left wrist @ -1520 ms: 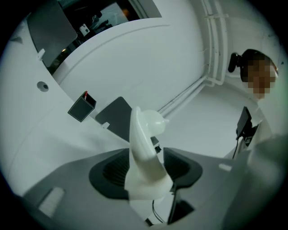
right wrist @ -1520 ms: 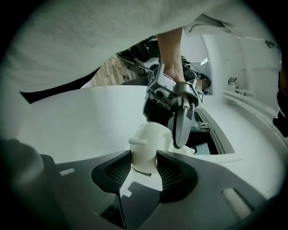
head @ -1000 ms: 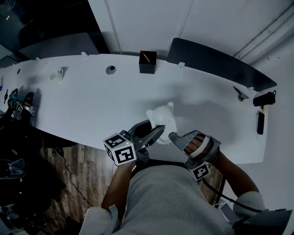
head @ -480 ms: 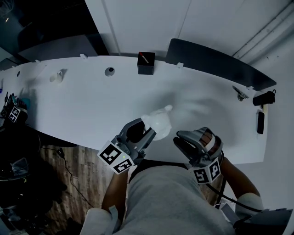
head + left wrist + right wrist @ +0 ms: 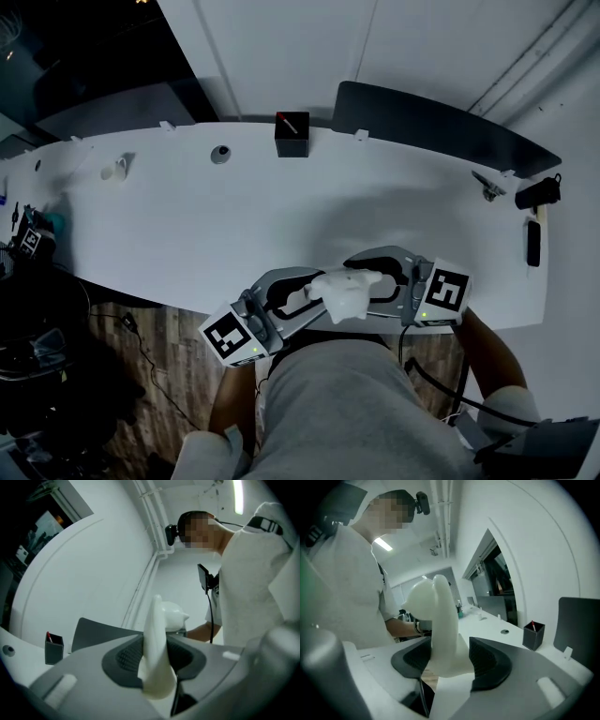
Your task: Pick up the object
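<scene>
The object (image 5: 342, 292) is a white, smooth figure with a rounded body and thin curved parts, held up over the near edge of the white table (image 5: 187, 225). My left gripper (image 5: 314, 295) is shut on it from the left. In the left gripper view both pads press on a thin white part of the object (image 5: 157, 653); its jaws closed a little in the last second. My right gripper (image 5: 361, 286) faces it from the right. Its jaws have just been opening, and the object (image 5: 440, 630) stands between them, leaning on one pad with a gap to the other.
A black pen box (image 5: 292, 134) stands at the table's far edge beside a dark curved panel (image 5: 441, 127). A small round disc (image 5: 220, 154) and a white item (image 5: 114, 171) lie far left. Black tools (image 5: 532, 242) lie at the right end. Wooden floor shows below.
The object has come off the table and towards the near edge in the left gripper. The right gripper has rolled over and moved in, its jaws now around the object.
</scene>
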`<state>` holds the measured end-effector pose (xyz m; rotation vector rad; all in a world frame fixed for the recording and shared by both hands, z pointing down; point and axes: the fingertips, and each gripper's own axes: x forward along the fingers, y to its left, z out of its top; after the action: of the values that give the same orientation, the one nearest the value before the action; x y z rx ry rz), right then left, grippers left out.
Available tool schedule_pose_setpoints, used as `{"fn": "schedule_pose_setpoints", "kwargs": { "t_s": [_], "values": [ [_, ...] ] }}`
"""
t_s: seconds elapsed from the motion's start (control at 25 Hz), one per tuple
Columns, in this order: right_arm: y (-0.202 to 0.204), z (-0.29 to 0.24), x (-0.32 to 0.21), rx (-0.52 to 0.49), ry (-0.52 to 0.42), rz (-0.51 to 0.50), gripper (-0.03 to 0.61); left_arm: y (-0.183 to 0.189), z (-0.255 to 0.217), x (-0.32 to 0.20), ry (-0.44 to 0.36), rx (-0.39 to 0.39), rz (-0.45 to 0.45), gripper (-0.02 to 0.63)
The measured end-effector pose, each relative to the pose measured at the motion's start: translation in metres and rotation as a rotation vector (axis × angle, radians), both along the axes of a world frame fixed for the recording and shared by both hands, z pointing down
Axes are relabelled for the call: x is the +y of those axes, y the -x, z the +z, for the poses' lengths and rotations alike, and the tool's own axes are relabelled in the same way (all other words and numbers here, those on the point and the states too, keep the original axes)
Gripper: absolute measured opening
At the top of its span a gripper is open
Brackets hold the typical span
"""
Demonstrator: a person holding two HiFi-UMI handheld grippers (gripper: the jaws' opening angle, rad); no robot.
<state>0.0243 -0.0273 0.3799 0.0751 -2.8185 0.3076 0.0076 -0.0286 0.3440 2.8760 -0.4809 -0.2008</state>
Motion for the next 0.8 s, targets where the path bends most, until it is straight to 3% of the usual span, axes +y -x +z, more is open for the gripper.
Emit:
{"fn": "schedule_pose_setpoints", "kwargs": {
  "t_s": [0.08, 0.2, 0.28, 0.44, 0.8],
  "values": [
    [0.007, -0.001, 0.004, 0.004, -0.015, -0.019, 0.161, -0.005, 0.000, 0.004, -0.054, -0.066, -0.012, 0.138],
    [0.008, 0.004, 0.001, 0.089, -0.075, 0.017, 0.147, -0.006, 0.015, 0.006, -0.156, -0.265, -0.056, 0.135],
    [0.008, 0.008, -0.001, 0.167, -0.146, 0.054, 0.146, -0.006, 0.022, 0.006, -0.202, -0.351, -0.085, 0.130],
    [0.013, 0.010, 0.005, 0.225, -0.232, 0.091, 0.145, -0.004, 0.025, 0.011, -0.230, -0.362, -0.102, 0.133],
    [0.014, 0.013, 0.035, 0.290, -0.245, 0.123, 0.143, -0.004, 0.027, 0.041, -0.244, -0.353, -0.012, 0.133]
  ]
}}
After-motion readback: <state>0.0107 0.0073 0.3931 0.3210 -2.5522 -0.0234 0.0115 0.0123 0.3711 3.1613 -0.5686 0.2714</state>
